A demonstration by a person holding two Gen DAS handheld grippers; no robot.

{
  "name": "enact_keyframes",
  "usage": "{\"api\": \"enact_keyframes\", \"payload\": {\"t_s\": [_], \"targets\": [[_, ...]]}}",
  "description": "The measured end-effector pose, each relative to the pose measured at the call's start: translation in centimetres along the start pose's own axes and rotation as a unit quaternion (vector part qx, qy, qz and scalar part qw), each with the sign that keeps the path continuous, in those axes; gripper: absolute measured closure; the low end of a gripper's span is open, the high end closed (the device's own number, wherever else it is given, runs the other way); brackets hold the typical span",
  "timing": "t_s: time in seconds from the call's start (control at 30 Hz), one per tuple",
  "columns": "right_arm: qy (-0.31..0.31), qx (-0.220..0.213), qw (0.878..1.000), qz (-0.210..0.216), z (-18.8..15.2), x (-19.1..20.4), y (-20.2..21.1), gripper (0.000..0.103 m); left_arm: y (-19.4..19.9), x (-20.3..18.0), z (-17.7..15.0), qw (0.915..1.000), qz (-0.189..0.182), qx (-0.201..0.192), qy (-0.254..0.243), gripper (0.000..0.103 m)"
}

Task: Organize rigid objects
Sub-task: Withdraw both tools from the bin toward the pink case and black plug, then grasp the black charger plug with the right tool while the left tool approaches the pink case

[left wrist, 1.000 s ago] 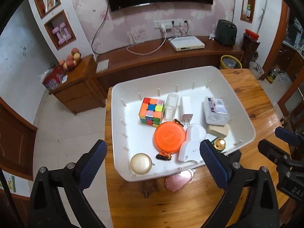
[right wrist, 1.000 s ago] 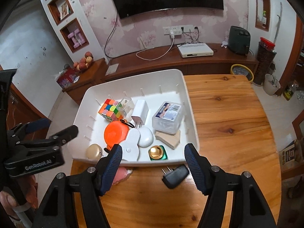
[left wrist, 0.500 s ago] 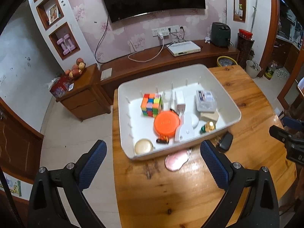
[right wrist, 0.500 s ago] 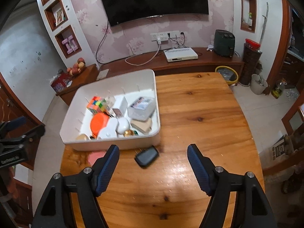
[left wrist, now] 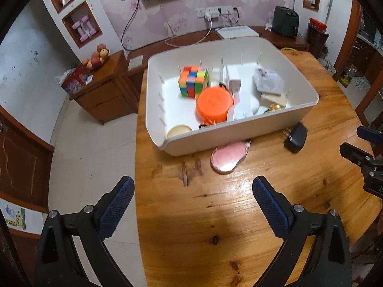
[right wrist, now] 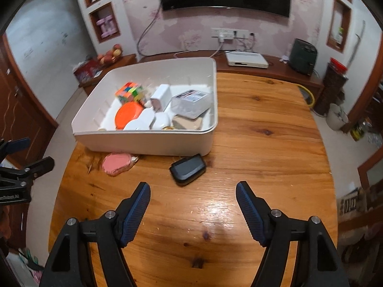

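I have pulled both grippers, left (left wrist: 192, 190) and right (right wrist: 192, 195), back from the white bin (right wrist: 143, 141); both gape wide, empty.

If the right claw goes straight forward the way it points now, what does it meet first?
Probably the black plug adapter, lying on the wooden table just ahead of the open right claw. Behind it stands the white bin. Depth is hard to judge in this fisheye view.
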State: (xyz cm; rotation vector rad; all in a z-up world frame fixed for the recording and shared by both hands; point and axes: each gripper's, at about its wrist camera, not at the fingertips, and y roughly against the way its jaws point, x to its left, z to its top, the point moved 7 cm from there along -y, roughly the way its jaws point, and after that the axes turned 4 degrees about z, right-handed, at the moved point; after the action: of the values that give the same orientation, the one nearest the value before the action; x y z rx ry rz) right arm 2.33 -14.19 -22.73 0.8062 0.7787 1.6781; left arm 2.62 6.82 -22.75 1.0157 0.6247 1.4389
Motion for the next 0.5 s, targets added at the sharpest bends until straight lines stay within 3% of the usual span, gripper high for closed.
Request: {"api": "enact_keyframes", "payload": {"t_s": [0.27, 0.5], "targets": [[0.045, 0.025, 0.999, 0.007, -0.5, 0.7, -4.2, 0.028, -4.0, -1.4, -0.9, 0.9995, -0.026, 0.013, 0.008, 0.004], [0.063, 0.036, 0.997, 0.012, -0.1, 0.5, -7.9, 0.028, -6.9, -2.8, -0.8, 0.9989, -0.046, 0.000, -0.006, 0.004]]}}
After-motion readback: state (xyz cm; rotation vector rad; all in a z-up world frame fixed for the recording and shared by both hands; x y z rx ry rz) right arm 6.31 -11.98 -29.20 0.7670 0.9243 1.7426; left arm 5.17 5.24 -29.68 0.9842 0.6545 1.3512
